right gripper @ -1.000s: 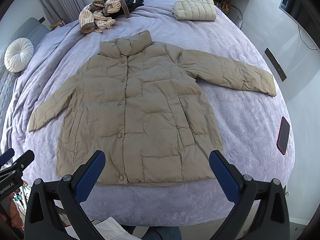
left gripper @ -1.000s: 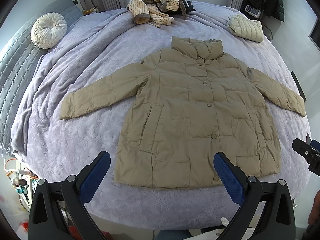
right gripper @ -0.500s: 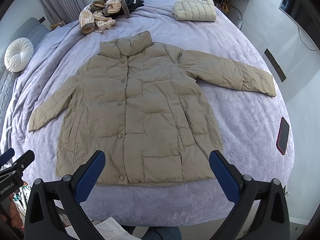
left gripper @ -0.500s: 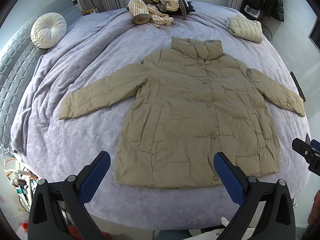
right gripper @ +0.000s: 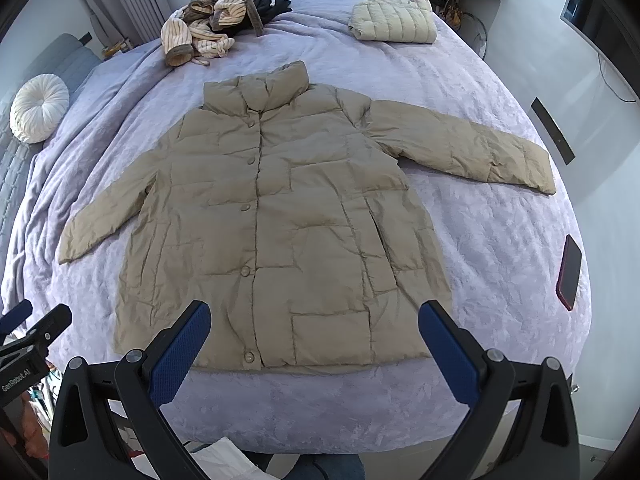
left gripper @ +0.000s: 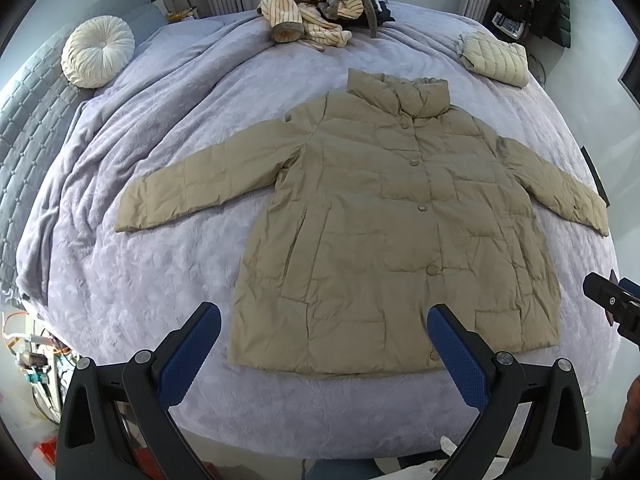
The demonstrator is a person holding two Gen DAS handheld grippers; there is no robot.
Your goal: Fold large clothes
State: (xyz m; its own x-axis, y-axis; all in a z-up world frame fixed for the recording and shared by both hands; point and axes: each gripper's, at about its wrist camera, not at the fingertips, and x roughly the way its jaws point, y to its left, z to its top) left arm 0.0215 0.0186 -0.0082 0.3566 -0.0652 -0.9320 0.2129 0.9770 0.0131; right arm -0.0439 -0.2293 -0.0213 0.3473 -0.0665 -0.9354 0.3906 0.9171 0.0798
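Note:
A tan quilted puffer jacket [left gripper: 384, 216] lies flat and buttoned on the lavender bed [left gripper: 160, 280], collar away from me, both sleeves spread out. It also shows in the right wrist view [right gripper: 288, 216]. My left gripper [left gripper: 324, 344] is open and empty, held above the bed's near edge before the jacket's hem. My right gripper [right gripper: 314, 344] is open and empty, also above the near edge at the hem. The right gripper's tip shows at the right edge of the left wrist view [left gripper: 612, 304].
A heap of striped and dark clothes [left gripper: 320, 12] lies at the far side. A folded cream puffer [right gripper: 394, 24] lies at the far right. A round white cushion [left gripper: 98, 56] sits far left. A red phone [right gripper: 569, 272] lies near the bed's right edge.

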